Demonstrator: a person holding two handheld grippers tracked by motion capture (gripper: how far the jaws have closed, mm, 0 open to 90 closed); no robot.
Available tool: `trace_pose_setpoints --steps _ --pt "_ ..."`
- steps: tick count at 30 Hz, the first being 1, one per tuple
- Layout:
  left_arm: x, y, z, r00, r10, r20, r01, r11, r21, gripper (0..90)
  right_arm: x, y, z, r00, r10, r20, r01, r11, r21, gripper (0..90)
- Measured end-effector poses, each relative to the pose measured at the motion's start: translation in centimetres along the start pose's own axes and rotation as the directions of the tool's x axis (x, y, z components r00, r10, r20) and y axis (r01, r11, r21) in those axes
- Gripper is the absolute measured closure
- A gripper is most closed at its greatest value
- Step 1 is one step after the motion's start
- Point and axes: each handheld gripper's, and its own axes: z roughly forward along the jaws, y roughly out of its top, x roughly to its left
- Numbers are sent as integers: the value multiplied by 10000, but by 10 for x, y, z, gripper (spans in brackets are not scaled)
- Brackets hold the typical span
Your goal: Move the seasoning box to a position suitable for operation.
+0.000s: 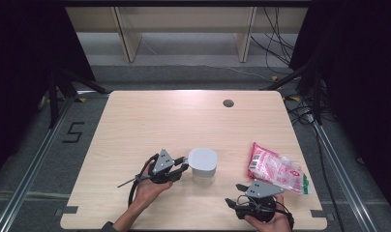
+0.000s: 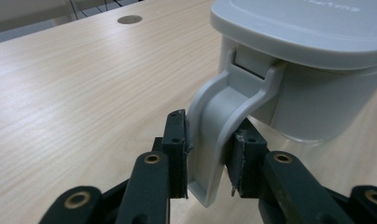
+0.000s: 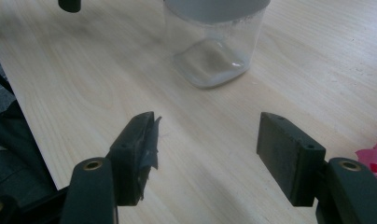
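1. Two tongs work low on the surface [image 1: 135,121] in the high view: the left tongs [image 1: 183,162] reach rightward to the side of the lidded container [image 1: 203,166], which stands near the front middle; the right tongs [image 1: 234,193] hover in front of it and to its right, beside a pink packet [image 1: 278,170].
2. Left gripper view: the left tongs [image 2: 209,154] pinch the lid's side latch [image 2: 219,121], whose long axis hangs downward from the grey lid [image 2: 308,28].
3. Right gripper view: the right tongs [image 3: 206,140] stand spread and empty, the clear container [image 3: 214,51] straight ahead, apart.
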Motion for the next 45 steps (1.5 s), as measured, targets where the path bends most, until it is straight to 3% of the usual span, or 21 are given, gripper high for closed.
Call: trace_pose_setpoints --steps 4,5,6,20,25,28,32,34,35,39,42,45 --pt "5 2 5 9999 -6 -147 6 10000 -11 722 0 1 1 9997 -39 -226 40 10000 50 379" --pt "5 2 5 9999 -6 -147 6 10000 -11 721 0 1 1 9997 -39 -226 40 10000 50 379" --pt "6 2 6 9999 62 -159 -62 10000 47 719 0 0 0 9999 -11 132 11 10000 -9 373" --pt "10 0 1 9999 -62 -94 62 10000 15 709 0 0 0 10000 55 -24 -55 10000 -30 364" --pt "11 -4 -10 9998 -123 -157 126 9998 132 613 0 0 0 9999 114 -57 -114 9999 -41 363" --pt "9 -7 -26 9999 -55 -139 58 9997 236 569 0 0 0 10000 -14 98 15 10000 -64 360" --pt "4 -8 -36 10000 -10 -54 11 9999 140 693 1 0 0 10000 72 -26 -72 10000 -29 360" --pt "1 -8 -43 10000 -42 67 42 10000 39 835 0 0 0 10000 85 -13 -85 10000 -19 361" --pt "-2 -7 -47 9987 -238 447 244 9996 -128 880 0 0 0 9999 43 101 -43 9999 -93 361" --pt "-14 -6 -51 9926 -304 1177 336 9991 -253 893 0 0 0 9999 121 -41 -121 9999 -39 361" --pt "-22 -3 -50 9898 -241 1401 280 9993 -260 893 0 0 0 9999 30 97 -29 10000 -78 361" --pt "-35 1 -41 9800 -261 1971 324 9990 -292 893 0 0 0 10000 87 -3 -87 10000 -31 360"
